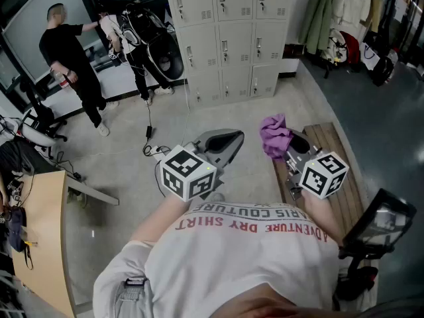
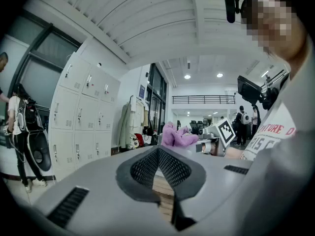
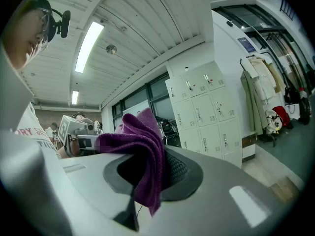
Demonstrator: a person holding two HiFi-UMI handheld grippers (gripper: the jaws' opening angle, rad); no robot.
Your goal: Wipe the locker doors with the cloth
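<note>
A purple cloth [image 1: 274,136] is pinched in my right gripper [image 1: 289,144], bunched up above its tip; in the right gripper view the cloth [image 3: 142,154] hangs between the shut jaws. My left gripper [image 1: 225,141] is shut with nothing in it, and its pads [image 2: 160,167] meet in the left gripper view. The grey lockers [image 1: 228,38] stand against the far wall, well ahead of both grippers, and show again in the right gripper view as lockers [image 3: 206,112] and in the left gripper view as lockers [image 2: 81,117]. All locker doors look closed.
A wooden bench [image 1: 341,177] lies under my right gripper. Two people [image 1: 73,65] stand at the far left near the lockers. A wooden desk [image 1: 40,237] fills the left edge. Coats and bags [image 1: 344,25] hang at the far right. A cable [image 1: 149,138] trails on the floor.
</note>
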